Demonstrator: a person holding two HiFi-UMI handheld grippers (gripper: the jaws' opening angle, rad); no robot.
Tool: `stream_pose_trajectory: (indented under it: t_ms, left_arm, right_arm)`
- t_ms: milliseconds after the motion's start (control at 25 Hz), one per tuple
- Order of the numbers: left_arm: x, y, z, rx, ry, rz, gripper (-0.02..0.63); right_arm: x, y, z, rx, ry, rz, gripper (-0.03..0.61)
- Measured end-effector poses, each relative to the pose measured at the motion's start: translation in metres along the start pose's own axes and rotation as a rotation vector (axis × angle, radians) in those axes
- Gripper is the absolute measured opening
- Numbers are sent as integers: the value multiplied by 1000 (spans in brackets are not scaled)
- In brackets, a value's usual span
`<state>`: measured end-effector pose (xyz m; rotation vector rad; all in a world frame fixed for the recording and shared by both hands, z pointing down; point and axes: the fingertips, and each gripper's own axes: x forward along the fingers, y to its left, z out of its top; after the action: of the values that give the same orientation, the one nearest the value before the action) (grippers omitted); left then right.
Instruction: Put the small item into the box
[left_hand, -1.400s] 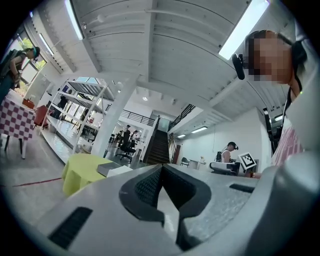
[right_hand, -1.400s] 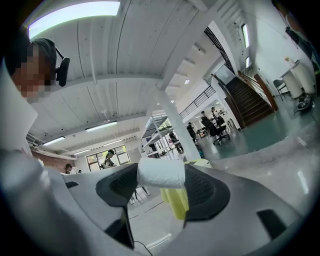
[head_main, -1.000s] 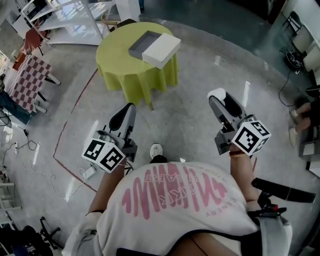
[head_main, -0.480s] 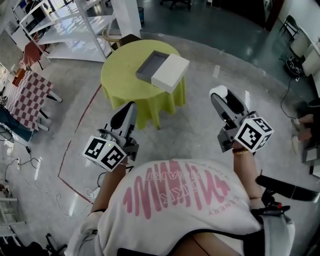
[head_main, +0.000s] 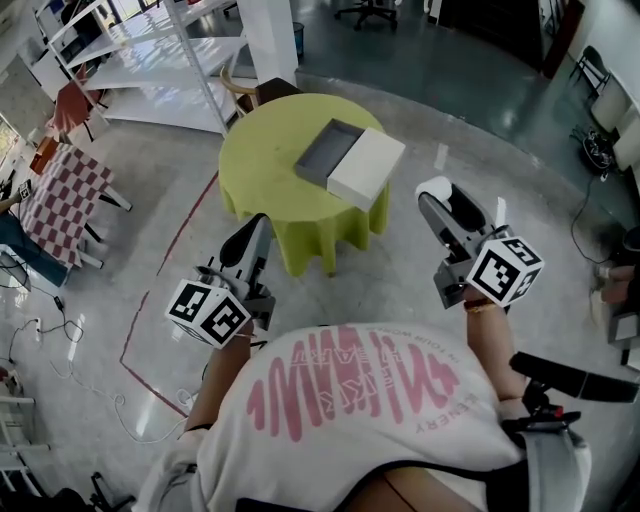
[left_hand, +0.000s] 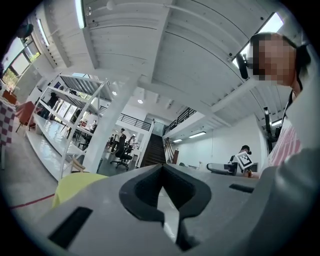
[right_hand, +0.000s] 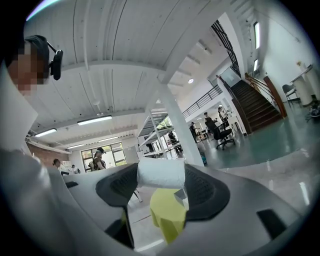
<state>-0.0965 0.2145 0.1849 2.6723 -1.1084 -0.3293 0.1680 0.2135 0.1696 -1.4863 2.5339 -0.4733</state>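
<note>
right gripper (head_main: 441, 194) clamps the item (right_hand: 161, 173); i keep it level for carrying to the box (head_main: 329, 152). left gripper (head_main: 252, 232) closed, empty.

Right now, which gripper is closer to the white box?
Right. The right gripper is near the white box, lower right of it; the left gripper is farther, lower left.

i see a round table (head_main: 265, 165) under a yellow-green cloth, with a white pillar (head_main: 272, 40) and white shelving (head_main: 150, 55) behind it. a red-and-white checked cloth (head_main: 58, 195) sits far left; a red line (head_main: 172, 255) curves across the grey floor (head_main: 420, 70) near loose cables (head_main: 60, 335).
</note>
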Motion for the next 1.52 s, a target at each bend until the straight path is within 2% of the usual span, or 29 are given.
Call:
stream_pose_trajectory:
  t_ms: [200, 440, 600, 1000, 1320, 1520]
  left_arm:
    - [-3, 27, -5, -28, -5, 46, 6]
    - [-9, 40, -11, -34, 20, 81, 8]
    - [-8, 38, -12, -12, 39, 66, 8]
    - [1, 37, -29, -65, 63, 49, 8]
    - [35, 48, -33, -46, 39, 60, 8]
    - [74, 71, -31, -73, 38, 97, 8]
  right_arm:
    - [14, -1, -20, 9, 45, -5, 287]
    - [27, -4, -20, 33, 48, -19, 287]
    - [34, -6, -27, 40, 84, -37, 287]
    - [35, -16, -43, 47, 138, -23, 287]
    - [74, -49, -52, 65, 179, 18, 287]
    - [114, -88, -41, 81, 187, 46, 287]
